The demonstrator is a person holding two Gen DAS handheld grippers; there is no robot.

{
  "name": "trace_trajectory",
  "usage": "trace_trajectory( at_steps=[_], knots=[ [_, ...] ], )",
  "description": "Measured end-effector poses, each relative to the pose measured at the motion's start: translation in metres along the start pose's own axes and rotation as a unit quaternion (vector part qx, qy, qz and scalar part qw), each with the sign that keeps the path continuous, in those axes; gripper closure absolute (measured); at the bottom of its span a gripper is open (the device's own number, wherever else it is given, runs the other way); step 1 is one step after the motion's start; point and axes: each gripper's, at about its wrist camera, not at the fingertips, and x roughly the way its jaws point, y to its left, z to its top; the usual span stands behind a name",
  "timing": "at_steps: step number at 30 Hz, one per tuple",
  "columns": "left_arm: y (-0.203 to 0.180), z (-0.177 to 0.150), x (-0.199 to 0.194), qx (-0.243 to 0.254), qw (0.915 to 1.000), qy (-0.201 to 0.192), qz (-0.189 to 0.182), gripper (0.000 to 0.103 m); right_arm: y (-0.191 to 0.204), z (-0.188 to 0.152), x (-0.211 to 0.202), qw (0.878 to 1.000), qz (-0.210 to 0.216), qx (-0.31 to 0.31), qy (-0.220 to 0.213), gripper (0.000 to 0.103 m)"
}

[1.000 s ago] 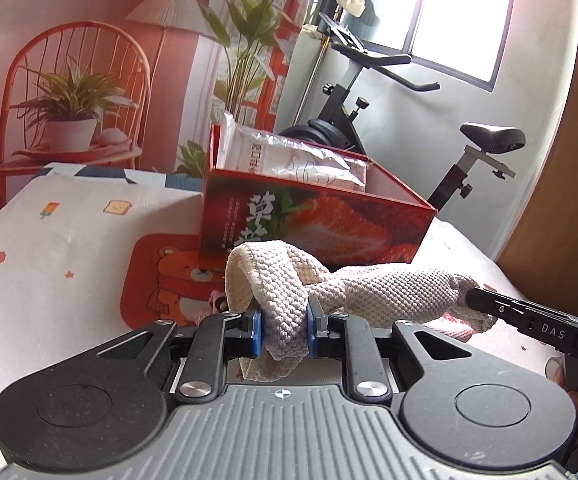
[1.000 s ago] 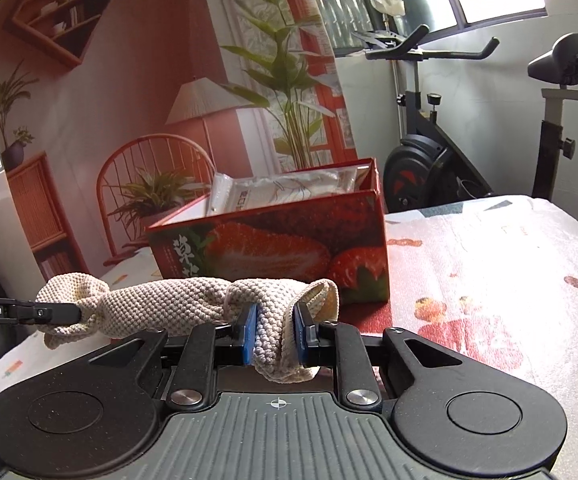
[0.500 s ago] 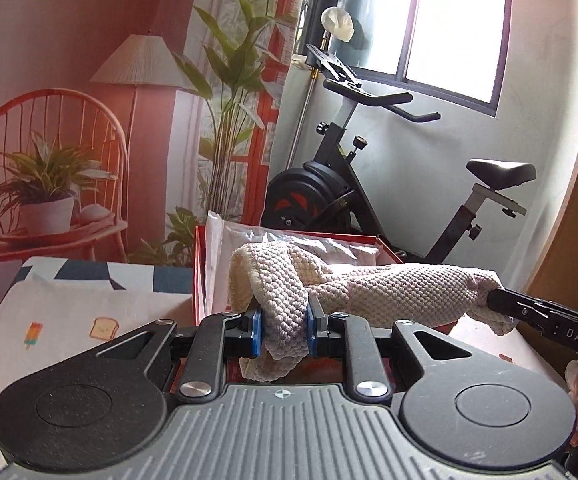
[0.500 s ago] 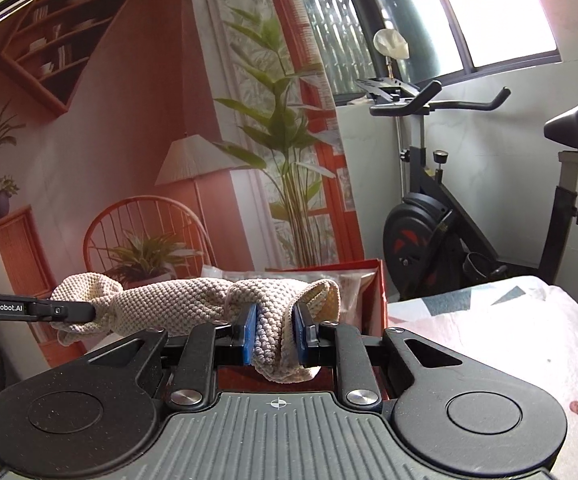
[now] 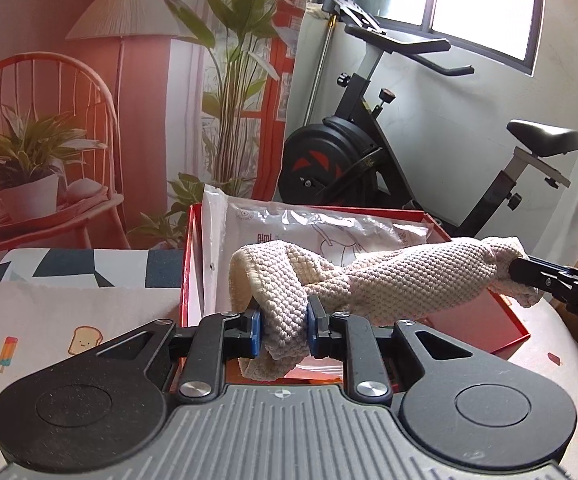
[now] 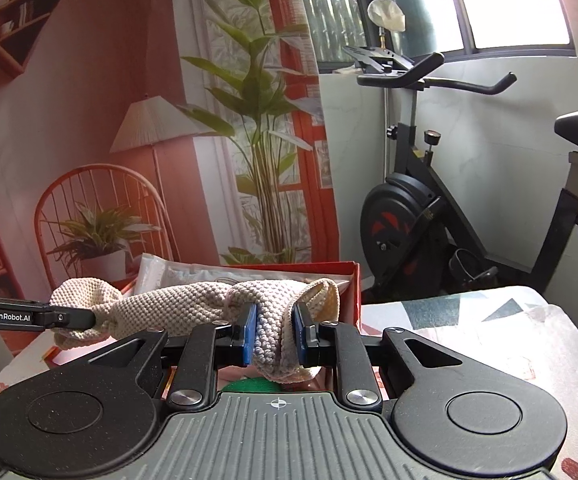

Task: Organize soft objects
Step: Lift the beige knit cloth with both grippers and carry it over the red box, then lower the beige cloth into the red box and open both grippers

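Red box [image 5: 505, 322] below; knit cloth [image 5: 389, 284] stretched level, left claw [image 5: 283, 330] and right claw [image 6: 275, 334] each clenching one end.

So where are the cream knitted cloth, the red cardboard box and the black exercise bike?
cream knitted cloth [image 5: 409, 280], left wrist view, stretched middle.
red cardboard box [image 5: 187, 264], left wrist view, left wall.
black exercise bike [image 6: 401, 224], right wrist view, flywheel.

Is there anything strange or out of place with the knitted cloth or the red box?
Nothing looks damaged or spilled. The knitted cloth hangs twisted between the left gripper and right gripper, over the red box. A plastic packet sticks above its rim.
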Motion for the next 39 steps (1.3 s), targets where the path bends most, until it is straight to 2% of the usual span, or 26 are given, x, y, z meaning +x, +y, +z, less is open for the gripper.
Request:
trace_trajectory(
  at_steps=[9,14,22,28,30,34,36,39],
  knots=[
    [0.012,0.007,0.029,0.002,0.9989,0.028,0.038,0.064,0.004,-0.004,0.047,0.998,-0.034,-0.019,0.047,0.086],
    [0.014,0.006,0.027,0.001,0.9992,0.024,0.031,0.063,0.002,-0.009,0.064,0.996,-0.05,-0.016,0.071,0.087],
    [0.006,0.004,0.021,0.014,0.9997,0.014,0.017,0.063,0.028,-0.014,0.085,0.993,-0.021,-0.029,0.116,0.087],
    [0.007,0.004,0.01,0.015,0.9998,0.007,0.014,0.063,0.034,-0.019,0.096,0.989,-0.024,-0.02,0.143,0.085],
    [0.007,0.003,0.004,0.015,0.9998,0.004,0.013,0.061,0.033,-0.019,0.09,0.99,-0.025,-0.021,0.139,0.074],
    [0.005,0.0,-0.008,0.012,0.9999,-0.004,0.012,0.059,0.029,-0.015,0.067,0.994,-0.023,-0.015,0.108,0.056],
    [0.003,-0.003,-0.017,0.013,0.9999,-0.008,0.006,0.058,0.026,-0.015,0.05,0.996,-0.012,-0.005,0.085,0.042],
    [-0.001,-0.012,-0.03,0.019,0.9998,-0.011,-0.001,0.058,0.023,-0.022,0.024,0.999,0.0,-0.003,0.048,0.037]
  ],
)
